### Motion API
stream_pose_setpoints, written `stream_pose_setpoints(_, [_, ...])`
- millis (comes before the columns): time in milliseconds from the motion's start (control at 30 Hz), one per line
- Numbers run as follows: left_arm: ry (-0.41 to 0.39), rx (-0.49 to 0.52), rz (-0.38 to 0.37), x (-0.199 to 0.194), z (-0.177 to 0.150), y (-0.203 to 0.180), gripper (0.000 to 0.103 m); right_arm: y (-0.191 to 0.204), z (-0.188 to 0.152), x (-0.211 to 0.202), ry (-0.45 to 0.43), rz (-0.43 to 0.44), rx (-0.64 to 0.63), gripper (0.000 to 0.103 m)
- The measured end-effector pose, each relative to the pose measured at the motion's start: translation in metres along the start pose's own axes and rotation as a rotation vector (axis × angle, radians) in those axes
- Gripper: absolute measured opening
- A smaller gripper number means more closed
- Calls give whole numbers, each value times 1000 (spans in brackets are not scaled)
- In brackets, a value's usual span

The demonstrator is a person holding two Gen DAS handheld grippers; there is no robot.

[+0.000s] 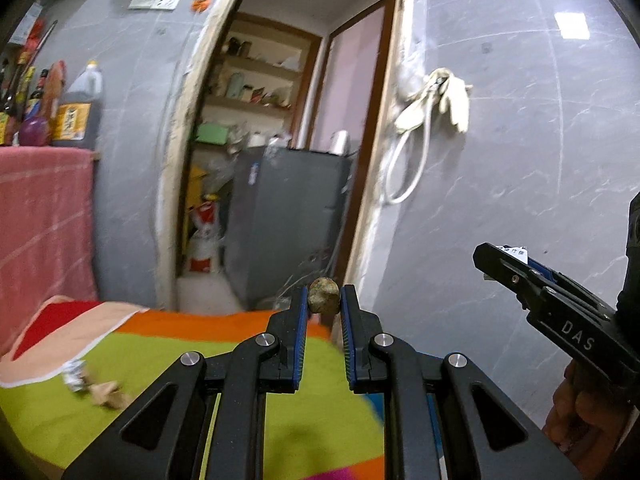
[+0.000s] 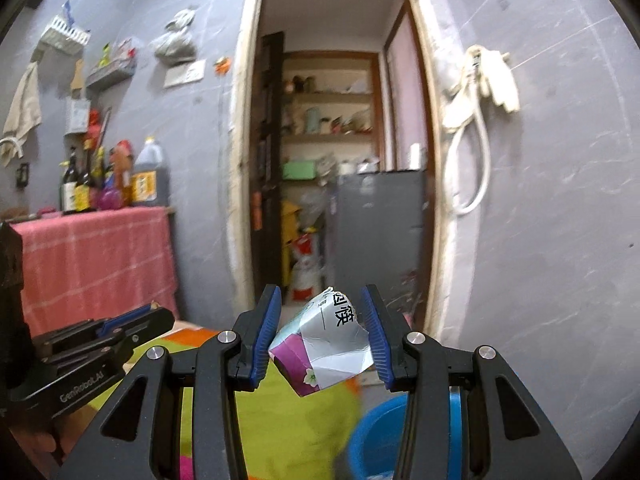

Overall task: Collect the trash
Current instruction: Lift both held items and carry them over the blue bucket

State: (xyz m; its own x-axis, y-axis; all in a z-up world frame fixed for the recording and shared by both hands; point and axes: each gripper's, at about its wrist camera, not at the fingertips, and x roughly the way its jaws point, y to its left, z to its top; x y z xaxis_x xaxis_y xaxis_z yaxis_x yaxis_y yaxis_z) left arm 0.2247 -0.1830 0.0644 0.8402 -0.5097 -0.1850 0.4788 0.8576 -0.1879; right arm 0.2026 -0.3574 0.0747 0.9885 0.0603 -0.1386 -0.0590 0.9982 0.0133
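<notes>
My left gripper (image 1: 323,304) is shut on a small brownish crumpled wad (image 1: 323,300), held at its fingertips above the striped cloth. My right gripper (image 2: 320,332) is shut on a crumpled white and purple paper packet (image 2: 324,344) with black print. The right gripper also shows at the right of the left wrist view (image 1: 504,264), and the left gripper at the lower left of the right wrist view (image 2: 152,320). Two more scraps, a white wrapper (image 1: 74,374) and a brown paper scrap (image 1: 106,394), lie on the green part of the cloth at the left.
A colourful striped cloth (image 1: 320,412) covers the surface below. A blue basin (image 2: 372,436) sits low at the right. Ahead are a doorway with a grey cabinet (image 1: 288,216) and shelves, a grey tiled wall, and a pink-covered counter (image 1: 40,224) with bottles.
</notes>
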Motion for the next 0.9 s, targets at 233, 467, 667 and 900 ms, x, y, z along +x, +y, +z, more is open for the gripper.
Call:
stream_pose_setpoints(233, [-22,20,-67,32,6,-44,13,-45,3,-10,-35,-88,1,40])
stream_pose_setpoints(467, [46,35,-105,73,-7,-75,13,-87,-19,-7,-6,-138,46,40])
stream_pose_setpoints(667, [130,47,-128,103,-26,-90,13,-115,-48,3,49,-156,104,40])
stream_pose_setpoints(900, [226,80,-132,131,-48,-103,13,-135,-77,15,112,-167,153,40])
